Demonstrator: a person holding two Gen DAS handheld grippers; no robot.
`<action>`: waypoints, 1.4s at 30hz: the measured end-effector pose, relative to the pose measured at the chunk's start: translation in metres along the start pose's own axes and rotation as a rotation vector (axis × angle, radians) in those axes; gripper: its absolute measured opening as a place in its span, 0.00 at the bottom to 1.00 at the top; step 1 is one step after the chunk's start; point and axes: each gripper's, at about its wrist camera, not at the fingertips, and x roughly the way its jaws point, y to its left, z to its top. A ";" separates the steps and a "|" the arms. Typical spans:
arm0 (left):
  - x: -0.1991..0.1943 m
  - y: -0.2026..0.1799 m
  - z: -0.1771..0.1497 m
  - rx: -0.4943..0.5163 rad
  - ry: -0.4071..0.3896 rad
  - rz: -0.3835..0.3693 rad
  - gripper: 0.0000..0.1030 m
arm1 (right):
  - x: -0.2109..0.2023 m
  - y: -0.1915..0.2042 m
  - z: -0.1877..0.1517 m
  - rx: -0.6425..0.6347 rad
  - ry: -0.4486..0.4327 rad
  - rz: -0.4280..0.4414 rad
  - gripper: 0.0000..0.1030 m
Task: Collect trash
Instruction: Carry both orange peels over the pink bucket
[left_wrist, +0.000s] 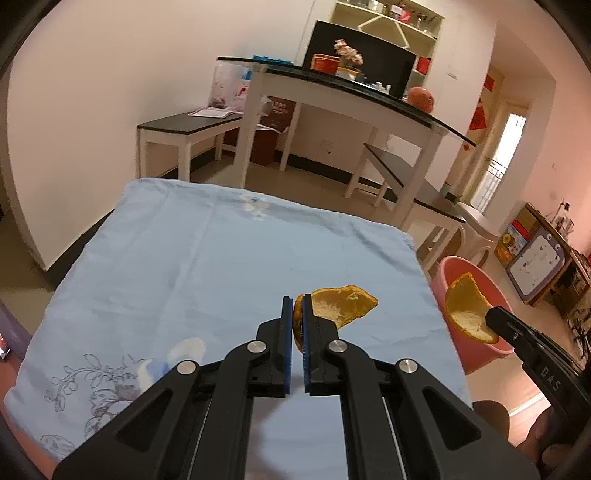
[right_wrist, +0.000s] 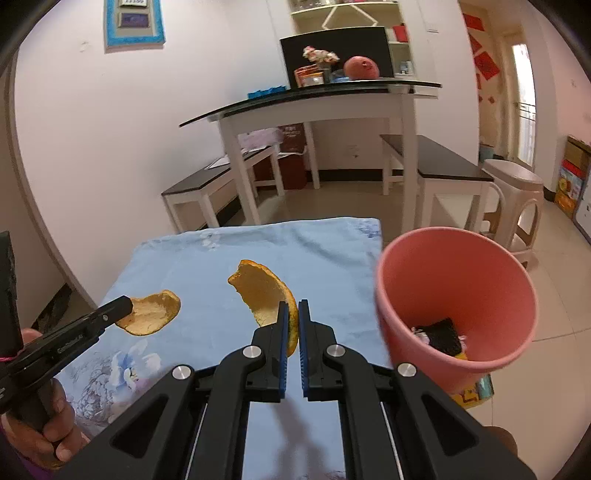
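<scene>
Two peels are up off the cloth (left_wrist: 192, 251): your left gripper (left_wrist: 297, 306) is clamped on the flat peel (left_wrist: 343, 304), your right gripper (right_wrist: 293, 310) on the curled peel (right_wrist: 264, 291). The pink bin (right_wrist: 458, 280) sits just off the table's right edge, near the right one. Both bites catch only an edge, so a jolt could drop a peel; releasing early lands it on the floor.
</scene>
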 end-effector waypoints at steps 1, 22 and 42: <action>0.000 -0.004 0.001 0.006 -0.001 -0.005 0.04 | -0.002 -0.003 0.000 0.007 -0.004 -0.004 0.05; 0.024 -0.108 0.015 0.169 -0.008 -0.167 0.04 | -0.040 -0.107 0.003 0.178 -0.091 -0.198 0.05; 0.092 -0.209 -0.005 0.306 0.104 -0.289 0.04 | -0.019 -0.180 -0.007 0.278 -0.061 -0.289 0.05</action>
